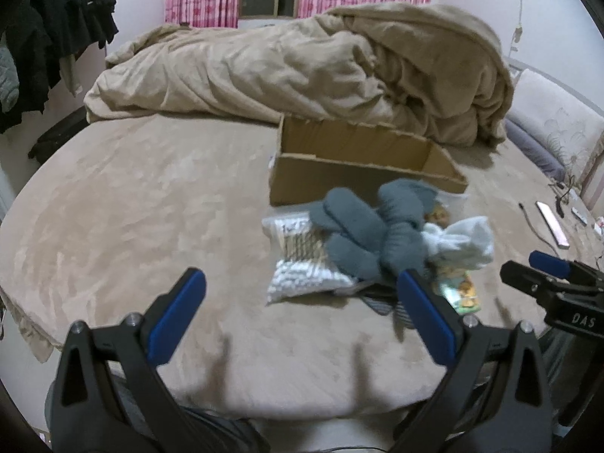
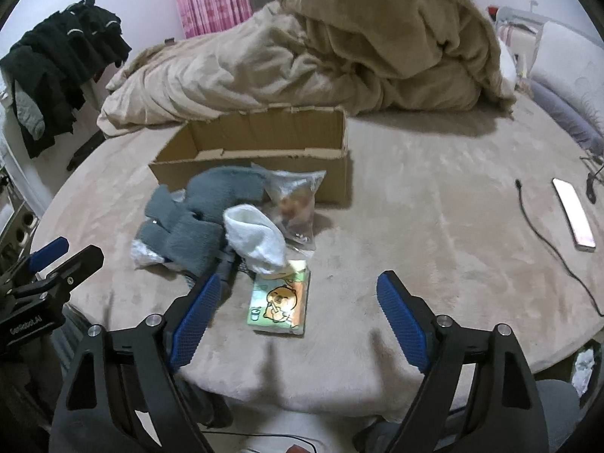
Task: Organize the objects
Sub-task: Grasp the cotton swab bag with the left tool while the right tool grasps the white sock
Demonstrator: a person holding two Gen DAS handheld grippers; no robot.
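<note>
An open cardboard box (image 1: 362,173) (image 2: 264,143) sits on the bed, empty as far as I can see. In front of it lies a heap: grey socks (image 1: 373,234) (image 2: 196,219), a white sock (image 1: 460,241) (image 2: 256,238), clear bags of small items (image 1: 302,260) (image 2: 294,200), and a cartoon tissue pack (image 1: 462,290) (image 2: 281,300). My left gripper (image 1: 302,309) is open and empty, low before the heap. My right gripper (image 2: 298,309) is open and empty, with the tissue pack between its fingers' line of view.
A rumpled beige blanket (image 1: 321,64) (image 2: 339,49) is piled behind the box. A phone (image 2: 573,211) (image 1: 553,222) and a black cable (image 2: 547,241) lie at the right. Dark clothes (image 1: 49,30) (image 2: 56,60) hang at the left. The bed's front edge is just below the grippers.
</note>
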